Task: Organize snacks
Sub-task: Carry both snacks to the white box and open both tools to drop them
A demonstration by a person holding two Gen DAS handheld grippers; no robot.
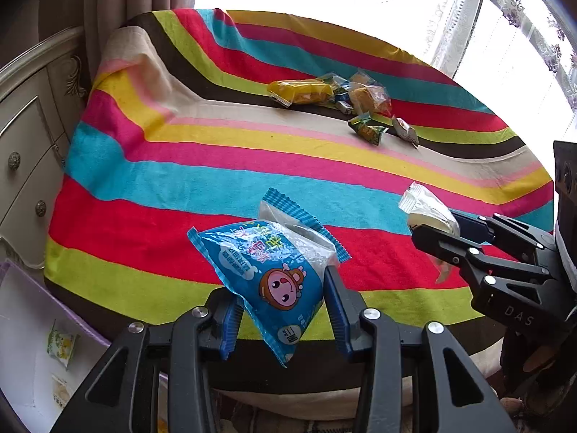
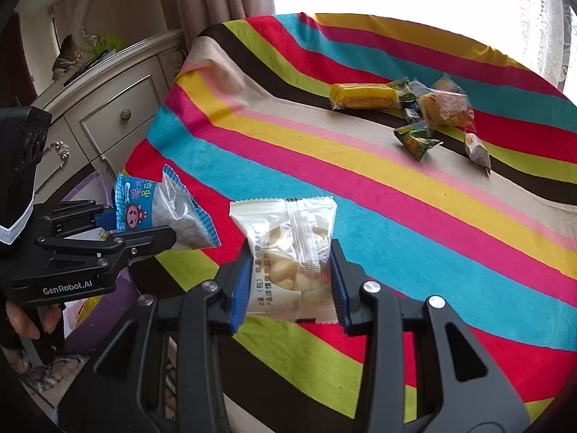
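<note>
My left gripper (image 1: 281,310) is shut on a blue snack packet (image 1: 267,267) with a cartoon face, held above the near edge of the striped table; it also shows in the right wrist view (image 2: 158,213). My right gripper (image 2: 292,288) is shut on a white packet (image 2: 288,252) of pale round snacks, held above the table. In the left wrist view the right gripper (image 1: 443,231) holds that white packet (image 1: 425,209) at the right. A pile of small snacks (image 1: 335,93) lies at the far side, including a yellow bar (image 2: 364,96) and a green packet (image 2: 416,140).
The table wears a bright striped cloth (image 1: 216,166). A cream drawer cabinet (image 1: 25,151) stands at the left. A white box with a purple rim (image 1: 21,342), with a small packet (image 1: 62,346) inside, sits low at the left. Curtains and a bright window are behind.
</note>
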